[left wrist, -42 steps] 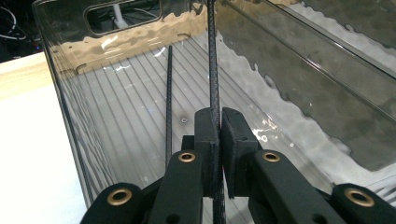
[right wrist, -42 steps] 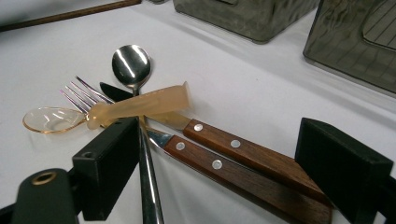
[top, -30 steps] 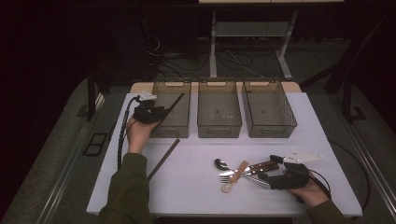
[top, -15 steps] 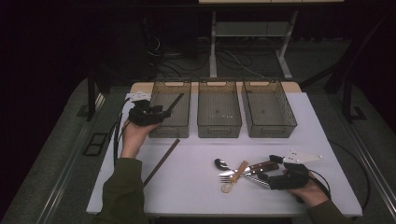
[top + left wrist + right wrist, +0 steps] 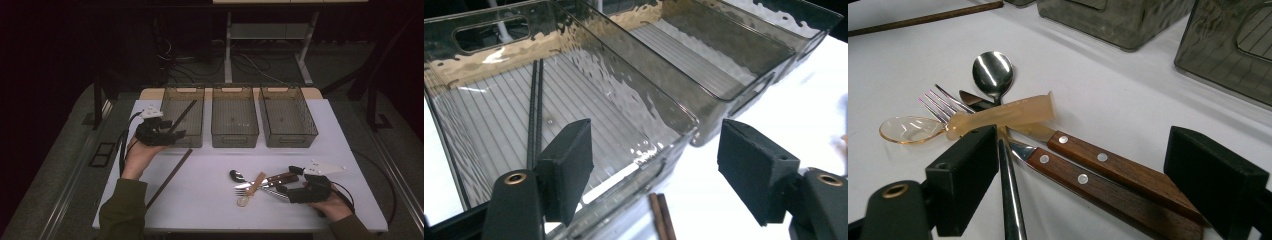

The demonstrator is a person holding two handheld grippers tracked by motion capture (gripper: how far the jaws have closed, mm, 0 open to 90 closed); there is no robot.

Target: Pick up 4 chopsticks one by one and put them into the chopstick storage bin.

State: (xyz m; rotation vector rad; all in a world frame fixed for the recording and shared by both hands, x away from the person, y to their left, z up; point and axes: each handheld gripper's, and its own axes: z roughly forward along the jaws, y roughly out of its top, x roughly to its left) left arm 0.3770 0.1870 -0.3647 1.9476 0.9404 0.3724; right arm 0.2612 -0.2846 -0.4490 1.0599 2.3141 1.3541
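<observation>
My left gripper (image 5: pixel 169 135) hovers at the near left corner of the left bin (image 5: pixel 196 90). Its jaws have just been opening and stand open, nothing between them (image 5: pixel 654 170). A pair of black chopsticks (image 5: pixel 535 115) lies slanted in that bin (image 5: pixel 182 115). Brown chopsticks (image 5: pixel 170 176) lie on the white table. My right gripper (image 5: pixel 282 189) rests low on the table, open (image 5: pixel 1083 185), its jaws on either side of two wooden cutlery handles (image 5: pixel 1108 172) without pressing them. A steel spoon (image 5: pixel 993 70), an amber plastic spoon (image 5: pixel 973 120) and a steel handle (image 5: pixel 1010 200) lie in the same pile.
Three smoky clear bins stand in a row at the table's far side; the middle bin (image 5: pixel 235 90) and the right bin (image 5: pixel 309 125) hold nothing I can see. The white table (image 5: pixel 210 205) is bare between the bins and the cutlery pile.
The left gripper's jaws have spread apart and let go of the black chopsticks, which now rest in the left bin. That hand drew back toward the person. The right hand stayed still.
</observation>
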